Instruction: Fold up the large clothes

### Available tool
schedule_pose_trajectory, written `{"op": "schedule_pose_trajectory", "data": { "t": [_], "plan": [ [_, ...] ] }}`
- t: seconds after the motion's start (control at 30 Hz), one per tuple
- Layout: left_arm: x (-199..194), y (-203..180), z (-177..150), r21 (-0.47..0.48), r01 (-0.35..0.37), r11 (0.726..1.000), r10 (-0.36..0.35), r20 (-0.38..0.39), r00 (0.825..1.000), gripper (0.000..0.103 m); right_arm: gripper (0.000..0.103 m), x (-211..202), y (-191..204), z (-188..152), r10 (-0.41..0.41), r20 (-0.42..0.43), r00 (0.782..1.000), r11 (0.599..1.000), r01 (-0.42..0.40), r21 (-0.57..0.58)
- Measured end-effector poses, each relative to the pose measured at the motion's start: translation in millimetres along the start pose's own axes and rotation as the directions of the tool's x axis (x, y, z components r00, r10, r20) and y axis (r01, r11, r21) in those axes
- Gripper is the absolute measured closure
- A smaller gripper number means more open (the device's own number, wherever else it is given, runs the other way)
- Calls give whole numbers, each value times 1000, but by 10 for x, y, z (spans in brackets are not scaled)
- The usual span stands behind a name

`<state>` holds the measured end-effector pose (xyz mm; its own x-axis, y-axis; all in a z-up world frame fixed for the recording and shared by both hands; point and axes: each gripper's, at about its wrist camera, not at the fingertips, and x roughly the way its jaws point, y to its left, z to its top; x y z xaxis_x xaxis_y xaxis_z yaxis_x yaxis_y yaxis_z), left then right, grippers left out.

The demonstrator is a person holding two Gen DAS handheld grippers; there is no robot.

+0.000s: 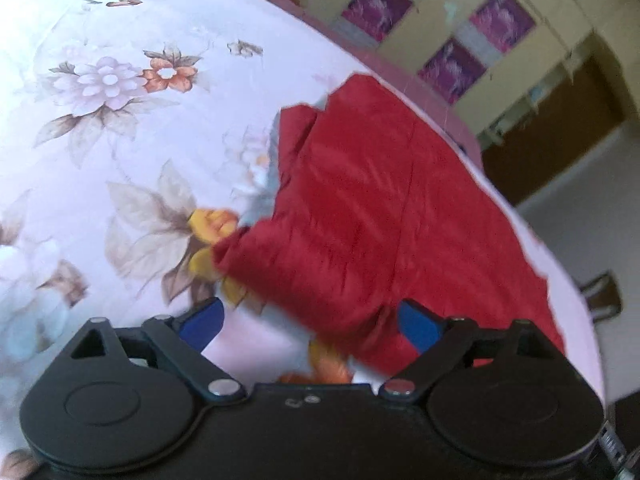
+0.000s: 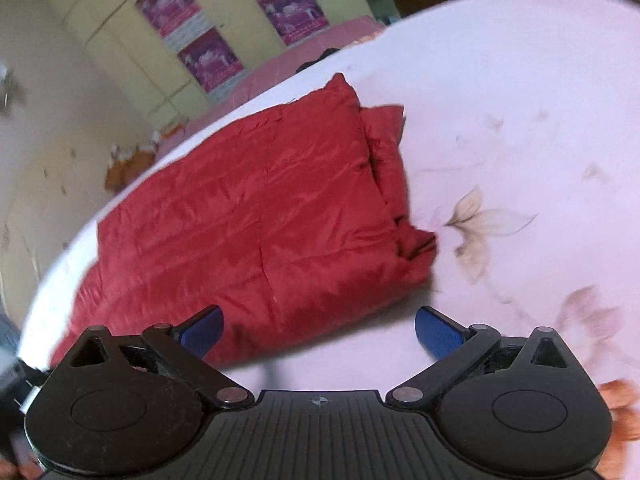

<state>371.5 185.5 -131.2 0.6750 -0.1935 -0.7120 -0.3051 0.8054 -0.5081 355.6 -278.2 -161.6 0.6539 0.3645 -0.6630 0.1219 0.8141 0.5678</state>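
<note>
A red padded garment [image 1: 372,216] lies folded on a floral bedsheet [image 1: 120,120]. In the left wrist view it fills the middle right, and its near corner reaches down between the blue fingertips. My left gripper [image 1: 310,322] is open just above that corner, pads apart from the cloth. In the right wrist view the same red garment [image 2: 256,220] lies as a thick folded stack at centre left on the bedsheet [image 2: 520,120]. My right gripper [image 2: 318,330] is open over the garment's near edge and holds nothing.
The bed's edge [image 1: 440,104] curves close behind the garment, with floor beyond it. A cream cupboard with pink posters [image 2: 208,52] stands past the bed. A small stool [image 1: 602,296] is on the floor at right. A pink cover [image 2: 304,56] lies at the bed's far side.
</note>
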Motion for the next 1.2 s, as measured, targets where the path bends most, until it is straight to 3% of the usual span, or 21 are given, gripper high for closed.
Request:
{"op": "schedule_pose_trajectory", "data": {
  "t": [0.07,0.2,0.27,0.33,0.47,0.7,0.97,1.2],
  "plan": [
    [71,2,52,-18,16,1000,-16,13,1000,27,33,72,-4,50,6,18,1000,1000,-6,24],
    [154,35,116,-63,27,998,-26,26,999,43,56,161,-95,140,37,33,999,993,-40,112],
    [170,37,136,-67,37,997,-36,19,999,66,70,198,-87,157,54,24,998,992,-56,113],
    [175,16,131,-67,48,997,-48,3,999,74,79,203,-59,158,63,19,998,992,-64,104],
    [52,-70,127,-29,44,999,-43,18,999,83,84,82,-5,190,74,30,997,995,-76,64],
    [-452,-34,-12,51,60,997,-60,-3,998,85,85,-393,71,39,90,7,996,996,-90,-6],
    [-1165,416,-528,58,75,995,-71,-60,996,85,85,-996,-51,-536,90,-60,994,995,-92,-23],
    [-1589,767,-970,49,69,996,-63,-102,993,85,85,-1185,-47,-759,74,-93,993,997,-75,-9]
  ]
}}
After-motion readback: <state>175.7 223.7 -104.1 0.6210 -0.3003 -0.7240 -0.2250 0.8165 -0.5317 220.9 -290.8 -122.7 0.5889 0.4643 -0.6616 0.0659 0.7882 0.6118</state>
